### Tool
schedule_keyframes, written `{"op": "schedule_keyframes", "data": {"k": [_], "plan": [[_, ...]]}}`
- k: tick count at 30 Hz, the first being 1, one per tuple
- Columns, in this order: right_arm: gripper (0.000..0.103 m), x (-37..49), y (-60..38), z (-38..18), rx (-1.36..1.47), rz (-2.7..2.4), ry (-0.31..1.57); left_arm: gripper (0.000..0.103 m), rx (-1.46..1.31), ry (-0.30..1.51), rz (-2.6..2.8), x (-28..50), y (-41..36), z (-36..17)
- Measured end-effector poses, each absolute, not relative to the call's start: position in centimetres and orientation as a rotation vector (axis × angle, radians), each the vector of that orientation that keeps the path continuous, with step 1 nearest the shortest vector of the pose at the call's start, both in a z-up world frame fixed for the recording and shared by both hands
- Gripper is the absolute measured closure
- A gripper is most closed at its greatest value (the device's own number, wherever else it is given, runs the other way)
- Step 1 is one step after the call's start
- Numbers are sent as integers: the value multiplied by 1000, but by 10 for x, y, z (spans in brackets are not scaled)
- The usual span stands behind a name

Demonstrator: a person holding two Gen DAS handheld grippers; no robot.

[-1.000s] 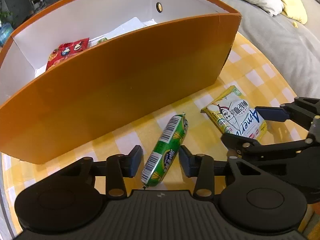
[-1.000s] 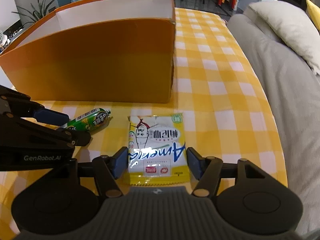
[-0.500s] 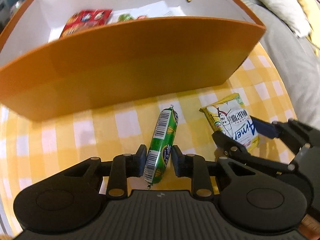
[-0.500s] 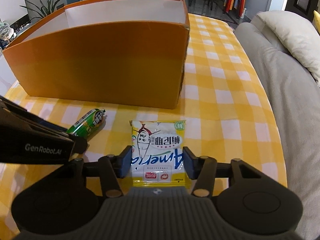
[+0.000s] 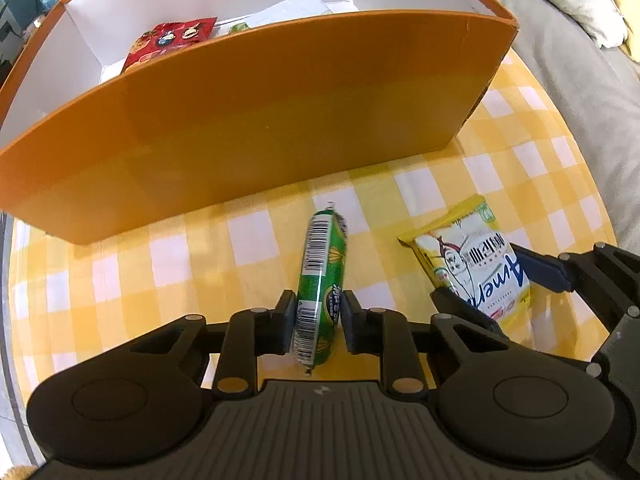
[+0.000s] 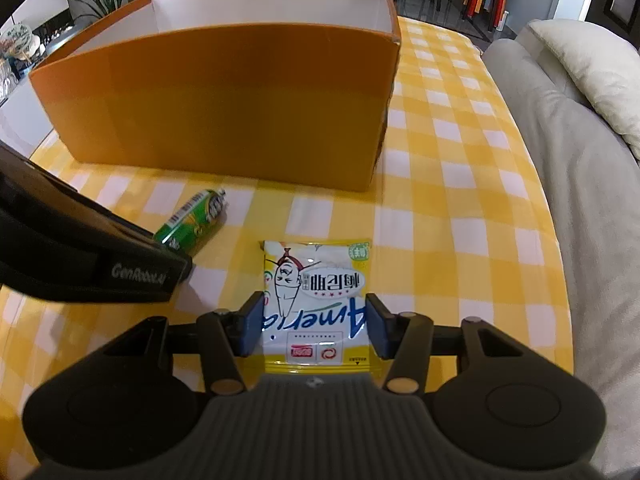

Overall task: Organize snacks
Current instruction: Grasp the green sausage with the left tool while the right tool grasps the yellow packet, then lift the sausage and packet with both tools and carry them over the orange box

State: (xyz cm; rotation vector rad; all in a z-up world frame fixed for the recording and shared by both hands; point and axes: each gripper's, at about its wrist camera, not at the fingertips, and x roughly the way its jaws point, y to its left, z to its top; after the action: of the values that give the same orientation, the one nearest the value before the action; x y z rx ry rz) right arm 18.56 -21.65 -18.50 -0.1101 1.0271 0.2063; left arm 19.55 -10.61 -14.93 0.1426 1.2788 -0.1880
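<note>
A green sausage-shaped snack (image 5: 322, 256) lies on the yellow checked tablecloth (image 5: 192, 264) in front of an orange box (image 5: 280, 112). My left gripper (image 5: 318, 312) is shut on its near end, with both pads against its sides. To the right lies a flat yellow and white snack packet (image 6: 316, 276). My right gripper (image 6: 314, 316) is shut on it, a pad pressing each long edge. The right wrist view also shows the green snack (image 6: 194, 220) under the left gripper's black body (image 6: 92, 256). A red snack packet (image 5: 168, 40) lies inside the box.
The orange box (image 6: 224, 100) has tall walls and a white inside, and stands just behind both snacks. A grey sofa (image 6: 580, 200) with a cream pillow (image 6: 592, 60) runs along the table's right edge. Chairs and stools stand far behind.
The left jaws have closed onto the green snack and the right jaws onto the yellow packet. The left gripper rolled a little, so the snack now points straight ahead.
</note>
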Motion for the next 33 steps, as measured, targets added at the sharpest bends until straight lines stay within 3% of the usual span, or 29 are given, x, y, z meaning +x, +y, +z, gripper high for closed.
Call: {"op": "schedule_keyframes", "data": {"k": [10, 33], "plan": [[53, 165, -216, -162, -132, 212, 1008, 78, 48, 1226, -177, 162, -86, -129], [53, 158, -192, -45, -200, 218, 801, 79, -10, 958, -203, 156, -42, -4]]}}
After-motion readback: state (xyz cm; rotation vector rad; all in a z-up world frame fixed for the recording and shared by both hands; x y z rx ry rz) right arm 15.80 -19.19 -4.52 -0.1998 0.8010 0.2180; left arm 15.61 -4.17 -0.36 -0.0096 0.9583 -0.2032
